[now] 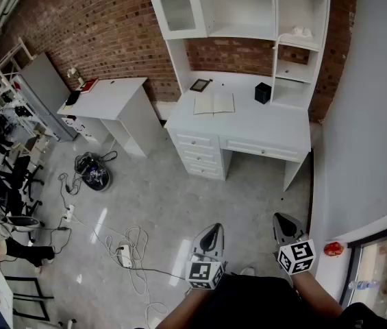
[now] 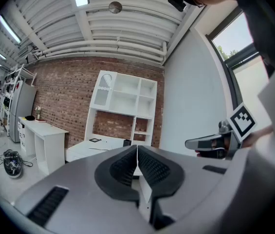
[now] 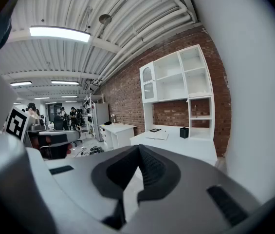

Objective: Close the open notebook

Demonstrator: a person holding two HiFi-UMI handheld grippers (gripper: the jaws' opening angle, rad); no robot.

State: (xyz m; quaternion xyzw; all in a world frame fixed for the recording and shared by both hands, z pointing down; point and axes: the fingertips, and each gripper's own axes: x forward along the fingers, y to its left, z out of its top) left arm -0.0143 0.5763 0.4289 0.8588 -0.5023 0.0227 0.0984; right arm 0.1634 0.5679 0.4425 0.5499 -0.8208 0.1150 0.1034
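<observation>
a brick wall [image 1: 111, 26] backs the white hutch desk [image 1: 261, 132], which stands well apart from the person across the grey floor. the open notebook [image 1: 214, 103] lies flat on the desk top, left of a black box [image 1: 262, 92]. the left gripper [image 1: 212, 227] and right gripper [image 1: 283, 219] hang side by side, each claw pinched together on nothing.

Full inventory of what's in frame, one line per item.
notebook: 1, pale pages, lying open on the hutch desk
hutch desk: 1, white, against brick wall
box: 1, black, on desk right of notebook
flat frame: 1, dark, on desk behind notebook
side table: 1, white, left of desk
cable tangle: 1, white and black, on floor
left tool: 1, grey, shut, empty
right tool: 1, grey, shut, empty
</observation>
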